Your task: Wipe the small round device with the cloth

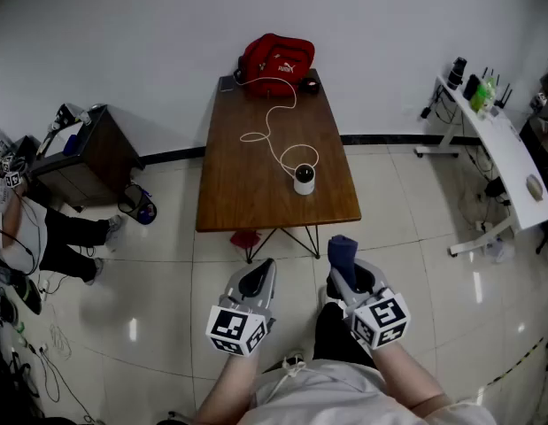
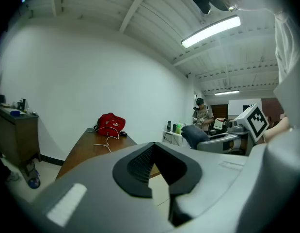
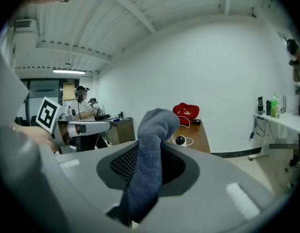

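The blue-grey cloth (image 3: 150, 144) is clamped between the jaws of the right gripper (image 1: 346, 273), its free end standing above them so that a soft surface is offered for wiping. The left gripper (image 1: 260, 274) is held fully closed with nothing in it, seemingly reserved for steadying. The small round device (image 1: 304, 178) is set near the front edge of the table (image 1: 247, 193), tethered by a white cable (image 1: 272, 135) that is led back toward a red bag (image 1: 275, 57). Both grippers are held well short of the table, so wiping is judged not yet begun.
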### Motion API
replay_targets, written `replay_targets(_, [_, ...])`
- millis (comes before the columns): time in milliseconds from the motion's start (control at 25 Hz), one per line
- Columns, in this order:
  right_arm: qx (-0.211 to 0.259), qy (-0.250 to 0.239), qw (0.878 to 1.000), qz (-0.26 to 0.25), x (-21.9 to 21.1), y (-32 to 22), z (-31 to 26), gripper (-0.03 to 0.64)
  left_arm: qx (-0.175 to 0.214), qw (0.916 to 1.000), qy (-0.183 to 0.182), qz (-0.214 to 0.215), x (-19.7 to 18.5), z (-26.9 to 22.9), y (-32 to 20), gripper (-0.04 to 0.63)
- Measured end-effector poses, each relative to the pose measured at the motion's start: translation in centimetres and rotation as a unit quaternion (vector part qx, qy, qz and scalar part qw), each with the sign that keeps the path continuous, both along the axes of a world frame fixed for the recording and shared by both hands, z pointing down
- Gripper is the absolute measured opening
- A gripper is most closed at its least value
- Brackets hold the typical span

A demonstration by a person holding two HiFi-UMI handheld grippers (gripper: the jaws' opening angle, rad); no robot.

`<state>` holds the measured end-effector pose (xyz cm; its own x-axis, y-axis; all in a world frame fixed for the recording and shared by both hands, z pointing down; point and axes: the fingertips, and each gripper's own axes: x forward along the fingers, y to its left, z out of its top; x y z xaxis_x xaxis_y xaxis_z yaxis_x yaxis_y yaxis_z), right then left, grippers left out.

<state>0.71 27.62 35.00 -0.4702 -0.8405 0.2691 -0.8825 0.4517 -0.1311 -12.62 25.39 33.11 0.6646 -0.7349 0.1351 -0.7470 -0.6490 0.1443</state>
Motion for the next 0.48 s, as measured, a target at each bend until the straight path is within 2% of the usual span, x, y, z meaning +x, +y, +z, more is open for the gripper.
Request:
replay_targets(240, [-0.014, -0.013, 1.0, -0.011, 2.6, -6.4, 2.5, 0.11, -0.013, 0.9999, -0.007, -0.001, 2.7, 2.1, -5.8, 0.006])
replay_targets(480, [-0.043, 0.005, 0.998, -0.047, 5.9, -15.7, 4.8, 0.112, -0.062, 0.9972, -0.033, 0.026, 6.9, 5.2, -14.2, 0.006])
